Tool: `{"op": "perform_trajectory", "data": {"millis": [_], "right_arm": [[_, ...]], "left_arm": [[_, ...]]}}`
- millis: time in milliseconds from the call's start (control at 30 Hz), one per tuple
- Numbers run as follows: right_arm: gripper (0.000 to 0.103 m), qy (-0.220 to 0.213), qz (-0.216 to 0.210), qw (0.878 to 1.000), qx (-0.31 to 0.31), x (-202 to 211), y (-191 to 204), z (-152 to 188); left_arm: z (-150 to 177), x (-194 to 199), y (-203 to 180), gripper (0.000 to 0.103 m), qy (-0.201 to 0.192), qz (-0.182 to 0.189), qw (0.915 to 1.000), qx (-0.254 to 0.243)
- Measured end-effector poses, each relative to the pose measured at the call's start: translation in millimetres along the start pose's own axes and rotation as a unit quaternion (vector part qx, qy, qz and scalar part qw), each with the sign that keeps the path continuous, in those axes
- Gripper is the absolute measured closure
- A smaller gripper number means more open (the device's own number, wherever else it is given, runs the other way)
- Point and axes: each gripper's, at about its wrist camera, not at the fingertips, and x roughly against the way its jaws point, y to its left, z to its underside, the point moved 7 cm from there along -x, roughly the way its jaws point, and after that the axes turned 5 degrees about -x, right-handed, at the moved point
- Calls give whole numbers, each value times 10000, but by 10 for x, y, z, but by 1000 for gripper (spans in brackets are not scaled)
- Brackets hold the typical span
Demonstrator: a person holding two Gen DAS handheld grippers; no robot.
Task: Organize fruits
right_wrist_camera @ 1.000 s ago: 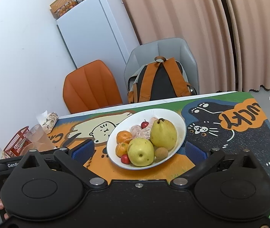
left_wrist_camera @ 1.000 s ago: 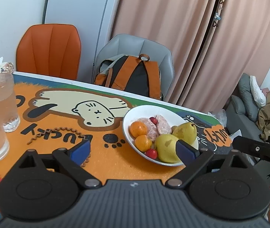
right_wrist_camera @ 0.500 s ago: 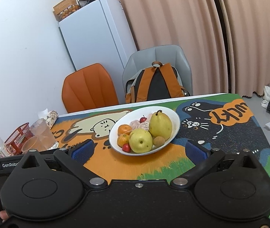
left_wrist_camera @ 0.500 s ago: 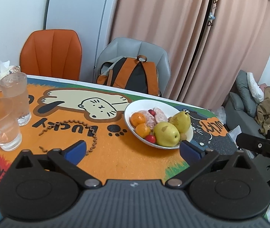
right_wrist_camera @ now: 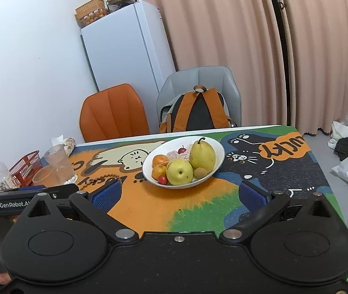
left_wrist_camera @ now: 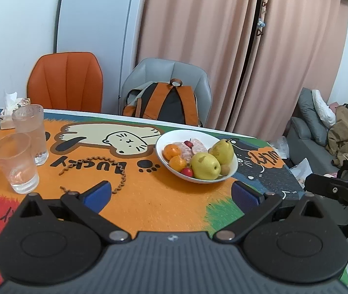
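Both tools, left tool (left_wrist_camera: 170, 192) and right tool (right_wrist_camera: 179, 193), gape wide, seemingly empty.

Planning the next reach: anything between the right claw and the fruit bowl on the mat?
Nothing visible. The right claw is open and empty, and only bare mat lies between it and the white fruit bowl. The two glasses and the coiled cord sit off to the left, clear of that path.

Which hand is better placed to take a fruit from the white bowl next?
Probably right. Its open tongs frame the bowl almost centred, the pear straight ahead. The left tongs, also open and empty, see the bowl off toward their right finger.
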Motion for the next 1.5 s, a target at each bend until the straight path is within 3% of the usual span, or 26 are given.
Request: {"op": "perform_trajectory", "data": {"millis": [967, 1500], "right_arm": [[0, -198, 142, 9996, 150, 672, 119, 257], [0, -204, 121, 9995, 200, 697, 181, 272]], "left_arm": [[253, 783, 107, 0, -196, -223, 9992, -271], [301, 834, 116, 0, -173, -206, 9993, -270]]}}
